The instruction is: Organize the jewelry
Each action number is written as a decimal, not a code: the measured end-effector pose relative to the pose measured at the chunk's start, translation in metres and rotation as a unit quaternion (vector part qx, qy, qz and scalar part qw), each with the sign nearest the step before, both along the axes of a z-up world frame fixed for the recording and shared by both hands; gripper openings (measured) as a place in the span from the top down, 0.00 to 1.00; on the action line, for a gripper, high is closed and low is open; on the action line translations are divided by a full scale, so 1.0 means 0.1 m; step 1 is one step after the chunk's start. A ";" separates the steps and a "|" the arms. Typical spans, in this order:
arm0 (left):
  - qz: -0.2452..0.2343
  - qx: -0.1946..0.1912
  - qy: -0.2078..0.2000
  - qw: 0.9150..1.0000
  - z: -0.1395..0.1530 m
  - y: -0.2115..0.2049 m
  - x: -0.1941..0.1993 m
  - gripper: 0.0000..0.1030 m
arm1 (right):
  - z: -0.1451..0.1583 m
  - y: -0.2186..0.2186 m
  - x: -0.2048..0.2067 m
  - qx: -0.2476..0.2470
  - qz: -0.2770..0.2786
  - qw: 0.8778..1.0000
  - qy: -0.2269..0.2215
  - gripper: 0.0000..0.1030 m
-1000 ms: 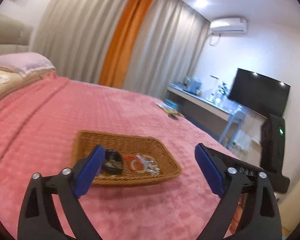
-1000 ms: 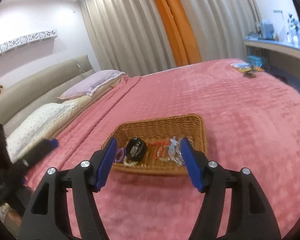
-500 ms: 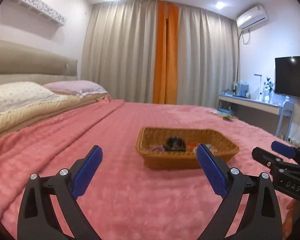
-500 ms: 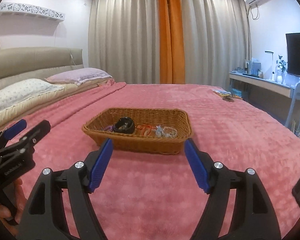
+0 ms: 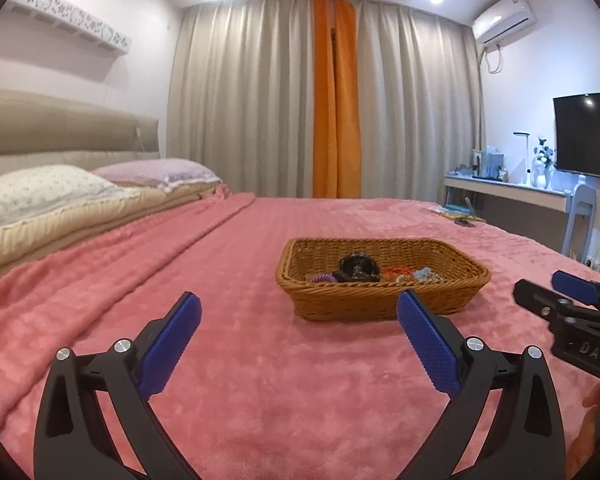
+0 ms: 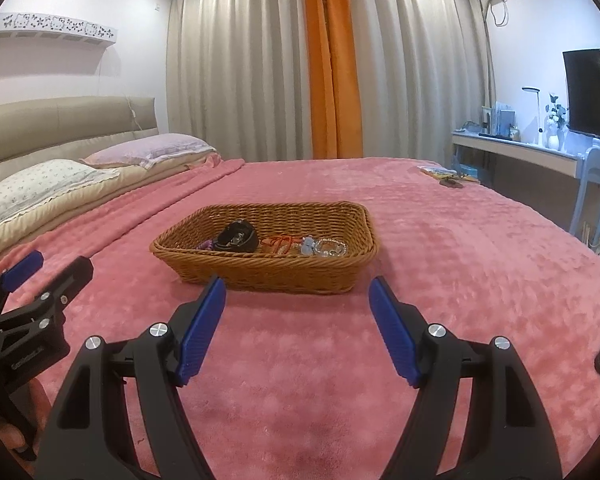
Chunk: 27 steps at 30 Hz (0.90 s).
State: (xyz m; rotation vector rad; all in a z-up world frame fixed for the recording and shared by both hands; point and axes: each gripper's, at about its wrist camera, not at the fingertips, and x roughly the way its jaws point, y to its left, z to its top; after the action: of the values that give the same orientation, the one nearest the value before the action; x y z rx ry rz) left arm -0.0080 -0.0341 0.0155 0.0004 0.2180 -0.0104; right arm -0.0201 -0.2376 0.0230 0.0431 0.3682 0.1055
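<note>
Wicker basket (image 6: 268, 254) was seen on the pink bedspread (image 6: 460, 280), jewelry still piled inside it. Nothing had been taken out yet, as judged.

Contents, placed relative to the basket:
- black bracelet or watch-like piece (image 6: 236, 237), left of centre
- purple coil (image 6: 206, 245) in the near left corner
- red cord (image 6: 280, 242) at centre
- clear beaded bracelet (image 6: 331, 247) toward the right end
- small pale blue piece (image 6: 308, 245) between cord and beads; what it is could not be told

Right gripper (image 6: 296, 324) was held wide open, nothing between the pads. Its jaws had just been opening. The basket lay straight ahead of it, just beyond the fingertips, near wall facing the gripper.

Left gripper (image 5: 298, 344) was also wide open and empty. The basket (image 5: 380, 280) lay ahead of it and off to its right.

Key relation: the basket's long axis ran side to side across both views, so the pieces were strung left to right along it. The right gripper was judged nearer and better centred on the basket. The left gripper was offset toward the basket's left end, so the purple coil and black piece were judged its closer reach. Neither gripper was touching the basket.
</note>
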 end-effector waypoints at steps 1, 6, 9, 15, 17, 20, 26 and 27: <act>0.000 0.001 -0.002 1.000 0.01 0.00 -0.01 0.07 | 0.00 0.01 0.00 -0.002 0.000 1.000 0.001 0.30; -0.001 0.001 -0.001 1.000 0.01 0.01 0.00 0.07 | -0.01 0.06 0.00 -0.012 -0.002 1.000 0.002 0.27; -0.007 -0.005 0.007 1.000 0.00 0.03 0.03 0.07 | -0.02 0.09 0.01 -0.018 -0.005 1.000 0.004 0.26; -0.010 -0.011 0.022 1.000 -0.03 0.04 0.08 0.07 | -0.04 0.13 0.01 -0.026 -0.008 1.000 0.006 0.26; -0.014 -0.008 0.025 1.000 -0.04 0.02 0.09 0.07 | -0.05 0.13 0.02 -0.027 -0.008 1.000 0.007 0.26; -0.013 -0.004 0.028 1.000 -0.05 0.00 0.09 0.07 | -0.05 0.13 0.02 -0.025 -0.010 1.000 0.007 0.26; -0.012 0.000 0.032 0.999 -0.05 -0.03 0.09 0.07 | -0.05 0.10 0.03 -0.019 -0.012 1.000 0.012 0.25; -0.012 0.001 0.032 0.999 -0.05 -0.03 0.09 0.07 | -0.05 0.09 0.04 -0.018 -0.012 1.000 0.013 0.24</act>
State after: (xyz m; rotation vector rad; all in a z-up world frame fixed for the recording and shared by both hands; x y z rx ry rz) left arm 0.0008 -0.0371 0.0104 0.0047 0.2821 -0.0341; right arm -0.0165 -0.2285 0.0180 0.0138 0.3959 0.0748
